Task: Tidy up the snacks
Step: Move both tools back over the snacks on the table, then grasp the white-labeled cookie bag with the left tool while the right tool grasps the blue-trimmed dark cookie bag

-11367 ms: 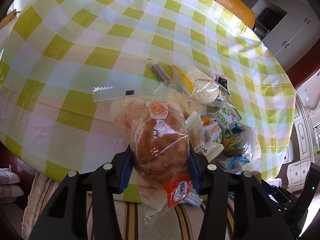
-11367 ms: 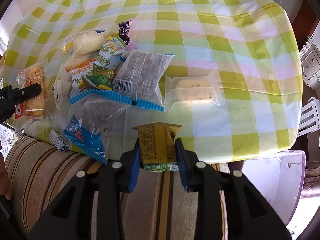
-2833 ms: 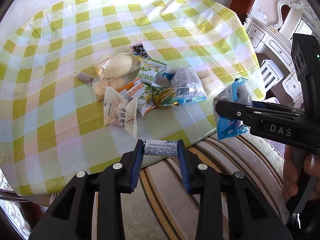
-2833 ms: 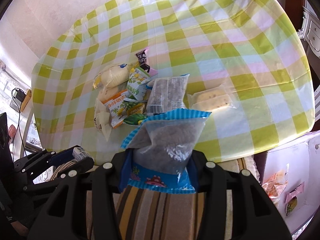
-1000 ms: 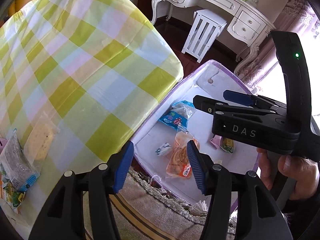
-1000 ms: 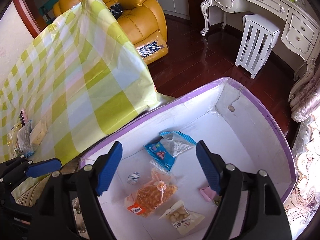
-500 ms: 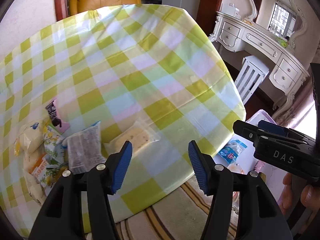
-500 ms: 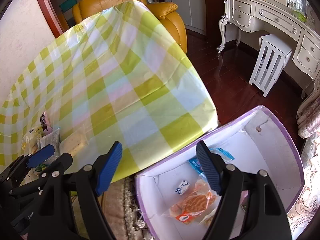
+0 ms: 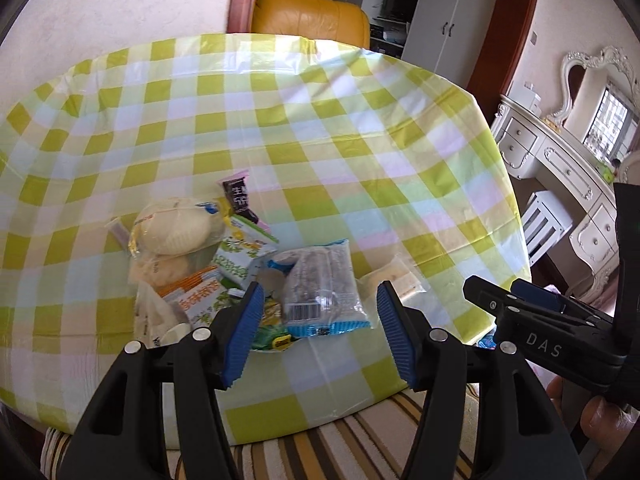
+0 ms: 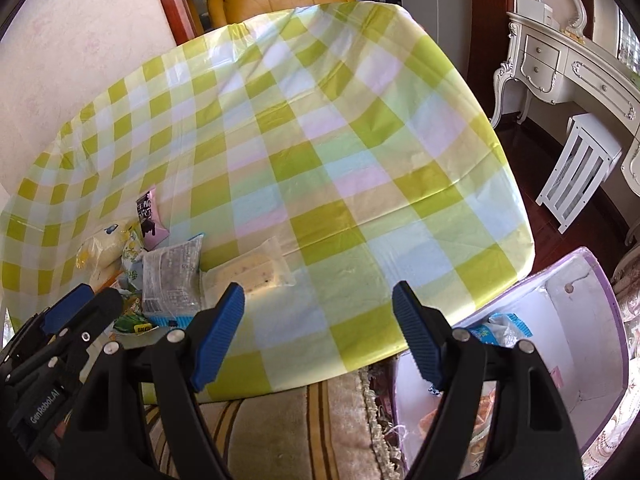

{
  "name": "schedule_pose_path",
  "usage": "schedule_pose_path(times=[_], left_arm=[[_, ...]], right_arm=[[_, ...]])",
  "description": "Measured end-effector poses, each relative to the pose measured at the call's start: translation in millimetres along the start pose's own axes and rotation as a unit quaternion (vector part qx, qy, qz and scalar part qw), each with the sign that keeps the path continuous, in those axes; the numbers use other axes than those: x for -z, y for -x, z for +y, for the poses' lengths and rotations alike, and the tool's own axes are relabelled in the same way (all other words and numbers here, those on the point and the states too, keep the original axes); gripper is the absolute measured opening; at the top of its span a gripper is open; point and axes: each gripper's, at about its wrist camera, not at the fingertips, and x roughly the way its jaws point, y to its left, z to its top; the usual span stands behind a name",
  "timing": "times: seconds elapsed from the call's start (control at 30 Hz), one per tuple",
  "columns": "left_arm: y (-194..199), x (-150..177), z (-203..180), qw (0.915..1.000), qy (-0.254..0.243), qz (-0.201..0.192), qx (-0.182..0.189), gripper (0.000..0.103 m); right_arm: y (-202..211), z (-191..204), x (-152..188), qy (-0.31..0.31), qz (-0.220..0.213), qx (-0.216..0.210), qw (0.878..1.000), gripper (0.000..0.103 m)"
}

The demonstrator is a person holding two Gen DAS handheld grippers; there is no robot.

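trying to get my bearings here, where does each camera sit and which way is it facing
Left wrist: on the left tool, angled down at the snack pile on the checked table; its open fingers, the right tool and fingertips of a hand show.
Right wrist: on the right tool, facing the table edge and purple box; the left tool shows.
Shared: table, pile, yellow armchair.
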Motion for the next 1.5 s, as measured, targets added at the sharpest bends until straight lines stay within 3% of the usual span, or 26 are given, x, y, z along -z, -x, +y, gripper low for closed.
schedule_pose_path(times=[0.17,0.43,0.67,0.9,1.1,1.2,1.33,1.5], left_arm=[[12.3,8.9,33.3,0.9988,0.048,0.004,-0.002,0.058],[27.8,23.0,88.9,0.9903,0.138,0.015,-0.007,0.059],[17.2,31.8,118.6,0.9776,0.205,0.047,0.012,0.066],[1.9,33.9,137.0,0.9637,0.255,0.069,0.037,0.066],[-8.5,35.3,146.7,0.9466,0.302,0.081,0.078,0.066],[-12.2,38.1,155.3,0.9333,0.337,0.08,0.094,0.066],[-14.7,39.1,166.6,0.9202,0.373,0.073,0.095,0.066],[-28.1,38.2,163.8,0.9234,0.361,0.097,0.087,0.064]], right_arm=[[-5.7,22.4,2.6,0.039,0.005,0.005,0.999,0.076],[-17.3,57.3,4.1,0.071,0.024,-0.031,0.997,0.076],[-28.1,93.0,6.3,0.114,0.033,-0.043,0.992,0.076],[-42.6,106.1,4.7,0.126,0.052,-0.044,0.99,0.076],[-49.0,113.6,1.0,0.131,0.054,-0.049,0.989,0.076],[-52.7,118.7,-0.3,0.135,0.055,-0.051,0.988,0.076],[-58.7,124.9,-0.1,0.142,0.059,-0.051,0.987,0.076],[-65.8,130.0,0.5,0.15,0.069,-0.051,0.985,0.067]])
